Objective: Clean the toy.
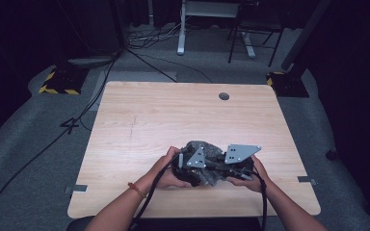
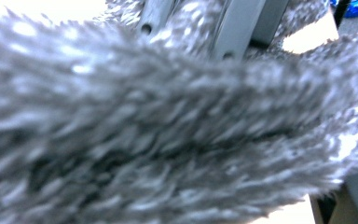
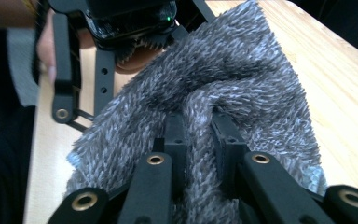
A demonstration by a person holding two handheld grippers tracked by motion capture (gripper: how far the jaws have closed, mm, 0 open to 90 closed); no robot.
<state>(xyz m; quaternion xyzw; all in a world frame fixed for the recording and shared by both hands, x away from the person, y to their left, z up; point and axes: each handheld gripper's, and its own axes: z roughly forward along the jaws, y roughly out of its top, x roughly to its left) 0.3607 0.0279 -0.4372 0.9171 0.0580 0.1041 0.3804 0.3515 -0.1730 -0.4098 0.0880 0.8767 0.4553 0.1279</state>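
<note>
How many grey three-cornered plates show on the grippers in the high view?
2. One sits on the left gripper, its plate over the grey fuzzy cloth; the other plate tops the right gripper, just right of the first.

Your forearms are bare, no sleeves; thin red-orange band on your left wrist (image 1: 135, 188). Left claw (image 1: 192, 169) and right claw (image 1: 235, 166): black bodies, each w/ a grey three-cornered plate on top, small dark holes in it. Black cable off each. Right gripper view: black link arms, brass-coloured rivets, ribbed black pads.
</note>
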